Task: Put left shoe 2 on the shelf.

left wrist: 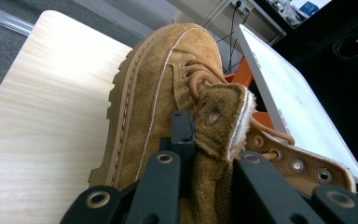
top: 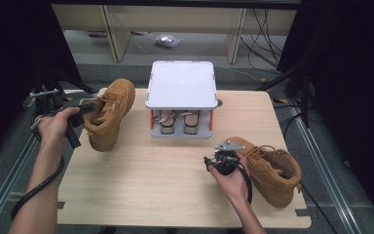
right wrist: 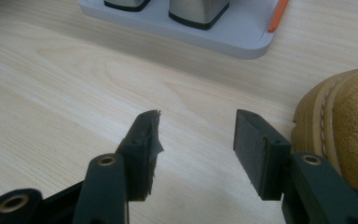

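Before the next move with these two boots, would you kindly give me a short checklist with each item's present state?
1. Left gripper clamped on the left boot's tongue: ok.
2. Left boot lifted off the table: cannot tell.
3. Right gripper open, holding nothing: ok.
4. Right boot upright on the table, beside the right gripper: ok.
5. Rack's lower shelf free: not ok, shoes already sit there.

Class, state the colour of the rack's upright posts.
Orange posts on the rack, clearest in the left gripper view.
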